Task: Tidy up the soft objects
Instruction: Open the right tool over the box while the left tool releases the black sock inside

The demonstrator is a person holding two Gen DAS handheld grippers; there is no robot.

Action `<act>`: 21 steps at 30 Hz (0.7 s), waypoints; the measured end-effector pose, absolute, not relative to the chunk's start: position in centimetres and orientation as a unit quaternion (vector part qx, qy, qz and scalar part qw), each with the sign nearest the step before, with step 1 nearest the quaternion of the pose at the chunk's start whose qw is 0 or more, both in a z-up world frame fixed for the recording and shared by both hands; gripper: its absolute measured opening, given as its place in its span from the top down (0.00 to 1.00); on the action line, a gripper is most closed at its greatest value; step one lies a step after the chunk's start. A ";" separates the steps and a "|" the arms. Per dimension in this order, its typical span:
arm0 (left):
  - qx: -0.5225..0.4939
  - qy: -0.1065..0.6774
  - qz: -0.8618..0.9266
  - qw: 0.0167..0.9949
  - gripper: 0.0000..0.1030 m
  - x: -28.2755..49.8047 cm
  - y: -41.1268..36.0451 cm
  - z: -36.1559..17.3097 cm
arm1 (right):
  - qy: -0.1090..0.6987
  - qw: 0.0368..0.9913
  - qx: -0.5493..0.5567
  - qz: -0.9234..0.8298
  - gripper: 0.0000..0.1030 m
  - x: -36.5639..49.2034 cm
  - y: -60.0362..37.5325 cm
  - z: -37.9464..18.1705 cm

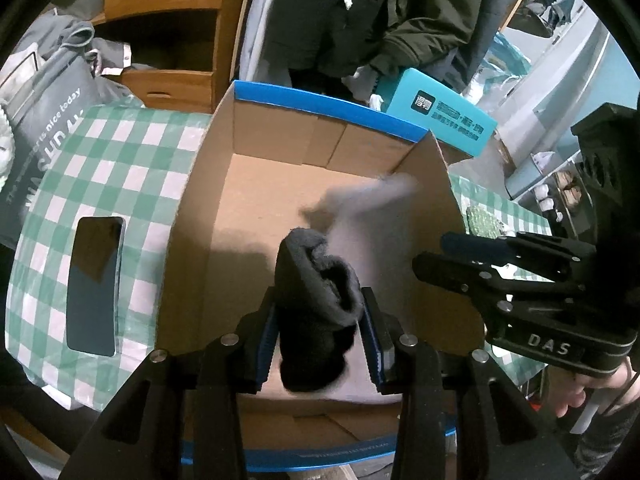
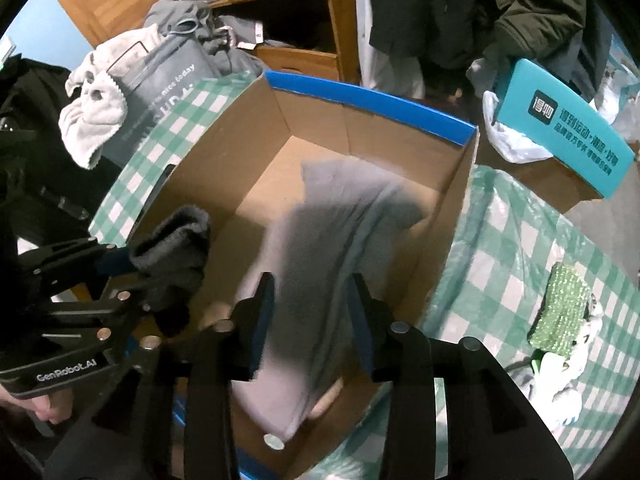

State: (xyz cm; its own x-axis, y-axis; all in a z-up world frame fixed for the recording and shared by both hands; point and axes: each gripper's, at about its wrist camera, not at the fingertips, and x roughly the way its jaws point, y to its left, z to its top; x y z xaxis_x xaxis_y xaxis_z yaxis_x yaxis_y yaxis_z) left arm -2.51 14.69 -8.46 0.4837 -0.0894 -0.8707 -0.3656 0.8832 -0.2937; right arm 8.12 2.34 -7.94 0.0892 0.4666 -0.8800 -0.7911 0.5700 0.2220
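A cardboard box (image 1: 200, 216) with blue rims stands on a green checked cloth; it also shows in the right wrist view (image 2: 444, 220). My left gripper (image 1: 318, 332) is shut on a dark fleecy sock (image 1: 316, 300) above the box's near end; the sock shows in the right wrist view (image 2: 176, 248). A pale grey cloth (image 2: 320, 264), blurred, hangs into the box between the fingers of my right gripper (image 2: 312, 320), whose jaws stand apart and do not visibly press it. In the left wrist view the cloth (image 1: 360, 216) lies blurred inside the box and the right gripper (image 1: 432, 256) reaches in from the right.
A black phone (image 1: 94, 284) lies on the checked cloth (image 1: 120, 152) left of the box. A green scrubby item (image 2: 560, 308) and white fabric lie on the cloth to the right. A teal box (image 2: 560, 128), a grey bag (image 2: 160, 96) with towels, wooden furniture and hanging coats stand behind.
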 end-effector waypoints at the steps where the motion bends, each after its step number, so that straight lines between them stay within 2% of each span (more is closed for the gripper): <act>1: -0.228 0.502 0.083 0.830 0.61 -2.5 14.8 -8.5 | 0.514 0.723 -0.157 0.435 0.53 8.1 2.3 -7.9; 2: -0.229 0.501 0.084 0.830 0.60 -2.5 14.8 -8.5 | 0.512 0.725 -0.157 0.433 0.47 8.1 2.2 -7.8; 8: -0.230 0.490 0.078 0.837 0.49 -2.4 14.5 -7.8 | 0.512 0.737 -0.133 0.420 0.38 8.9 0.9 -6.9; 21: -0.234 0.480 0.032 0.845 0.49 -1.5 12.2 -6.6 | 0.490 0.762 -0.125 0.405 0.36 8.9 -2.6 -5.4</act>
